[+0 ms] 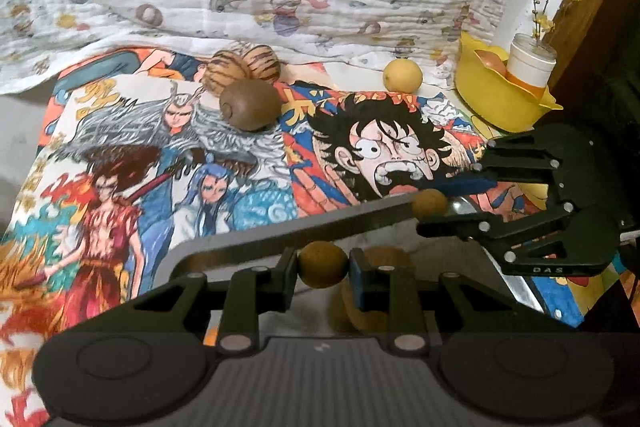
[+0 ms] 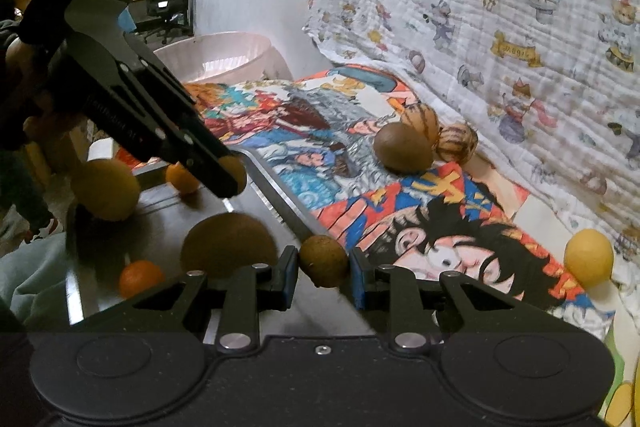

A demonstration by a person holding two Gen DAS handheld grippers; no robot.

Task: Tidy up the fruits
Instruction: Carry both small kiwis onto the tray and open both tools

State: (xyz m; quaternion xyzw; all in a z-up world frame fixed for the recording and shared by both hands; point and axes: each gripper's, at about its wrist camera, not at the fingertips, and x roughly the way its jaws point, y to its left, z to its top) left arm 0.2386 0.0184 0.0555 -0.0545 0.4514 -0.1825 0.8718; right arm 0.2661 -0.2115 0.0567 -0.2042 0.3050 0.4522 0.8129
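Presently, largest item first: dark tray (image 2: 168,211) lies at the near edge of the desk, on the cartoon-print cloth (image 1: 248,163), directly under both tools. In the right wrist view it already carries a large yellow fruit (image 2: 106,189), a brown kiwi-like fruit (image 2: 228,243) and two small oranges (image 2: 141,277).

Left tool (image 1: 323,265) is clenched on a small round brown fruit (image 1: 323,265); right tool (image 1: 430,205) likewise grips its own small brown fruit (image 2: 324,261). Both hang just above the tray, the left over its middle, the right at its far rim beside the cloth.

Key relation: tray is below each held fruit, so the likely drop is straight down; the right one sits close to the rim and may roll off.

Loose on the cloth, well beyond the tray: kiwi (image 1: 250,105), two striped fruits (image 1: 240,69), lemon (image 1: 402,77).
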